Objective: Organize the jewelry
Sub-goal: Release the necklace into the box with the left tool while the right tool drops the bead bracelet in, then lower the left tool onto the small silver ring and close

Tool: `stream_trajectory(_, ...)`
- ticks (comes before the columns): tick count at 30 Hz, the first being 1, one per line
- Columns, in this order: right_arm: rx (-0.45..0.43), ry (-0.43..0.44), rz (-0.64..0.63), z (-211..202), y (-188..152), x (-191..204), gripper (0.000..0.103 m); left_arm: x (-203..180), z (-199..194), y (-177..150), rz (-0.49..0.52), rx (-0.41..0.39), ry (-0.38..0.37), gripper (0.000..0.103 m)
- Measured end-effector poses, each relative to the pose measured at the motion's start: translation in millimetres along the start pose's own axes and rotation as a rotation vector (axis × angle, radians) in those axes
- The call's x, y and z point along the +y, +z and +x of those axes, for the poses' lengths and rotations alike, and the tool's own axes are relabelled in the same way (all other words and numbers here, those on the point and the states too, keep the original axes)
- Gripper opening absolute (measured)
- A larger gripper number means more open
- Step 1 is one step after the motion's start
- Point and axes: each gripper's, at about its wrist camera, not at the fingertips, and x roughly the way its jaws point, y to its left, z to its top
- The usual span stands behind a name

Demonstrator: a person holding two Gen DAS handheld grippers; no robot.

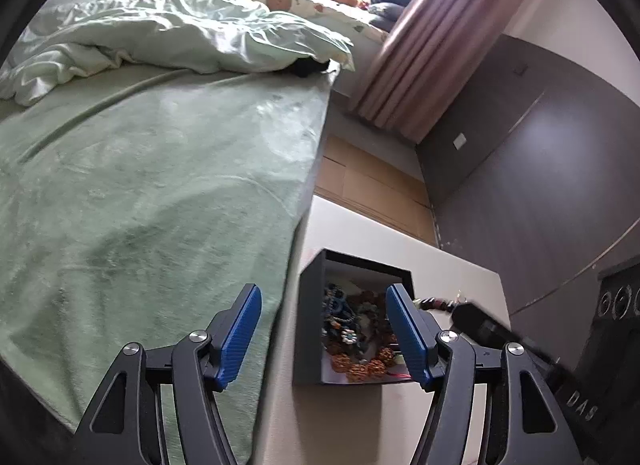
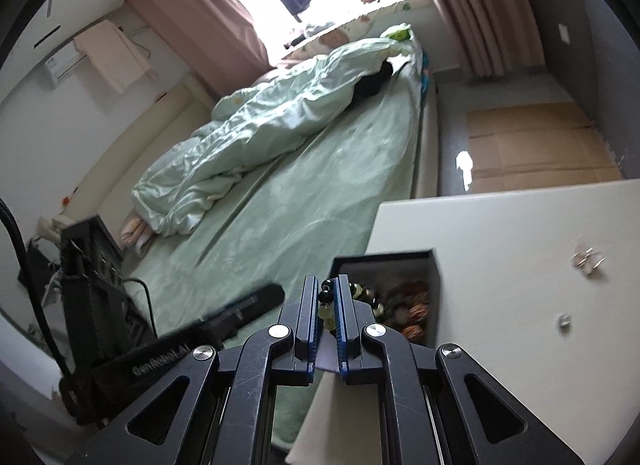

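We take the black box (image 1: 316, 329) as our landmark: it sits on the white counter (image 1: 448, 265), hard against the counter edge that runs along the bed (image 1: 160, 193), and it is open at the top with a tangle of jewelry (image 1: 360, 329) inside, blue pieces toward the bed side and orange beaded ones toward the near wall.

Our left claw (image 1: 324, 329) is spread wide, its blue pads (image 1: 240, 333) well apart; one finger hangs over the bed's green cover, the other over the box's far-from-bed side, and nothing lies between them.

Our right claw (image 2: 329, 307) is pressed together on a bead bracelet (image 2: 362, 293) of dark and pale green beads. The pinched beads sit just above the box's bed-side rim, and the loose strand trails over the box opening. In the left wrist view the same strand (image 1: 434, 302) shows at the box's outer rim, ahead of the other claw's dark tip.

Beyond the box, away from the bed, the counter lies flat out to its straight far edge, with a small cluster of clear and metal pieces (image 2: 587, 257) and one small silver bit (image 2: 565, 320) lying well apart from the box. Past that edge is tan flooring (image 2: 532, 145).

We read "DAS" on the black device at the left view's lower right, and blurred lettering on the strap in the right wrist view that we cannot make out.
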Motion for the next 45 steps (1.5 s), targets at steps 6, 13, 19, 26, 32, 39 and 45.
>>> stream_trajectory(6,0.093,0.031,0.039,15.0,-6.2,0.6,0.038,13.4,-1.3,1.4,-0.038,0.009,0.005,0.068)
stream_trajectory(13,0.035,-0.061,0.056,-14.0,1.0,-22.7,0.062,-2.4,-2.9,-0.6,0.023,-0.007,-0.006,0.088)
stream_trajectory(19,0.012,-0.14,0.083,-41.8,5.5,-53.5,0.062,-29.1,3.4,-2.0,0.094,0.009,-0.016,0.088)
stream_trajectory(26,0.008,-0.198,0.135,-71.1,5.9,-93.1,0.062,-73.2,11.2,-5.3,0.221,0.033,-0.019,0.088)
stream_trajectory(32,0.002,-0.244,0.173,-89.0,1.7,-117.9,0.088,-108.8,24.6,-14.3,0.319,0.082,-0.053,0.088)
stream_trajectory(39,-0.025,-0.285,0.22,-109.2,-1.5,-143.9,0.089,-146.1,47.7,-29.8,0.416,0.153,-0.078,0.088)
stream_trajectory(45,-0.03,-0.311,0.259,-124.2,-2.8,-163.9,0.089,-174.3,75.2,-40.8,0.456,0.24,-0.108,0.088)
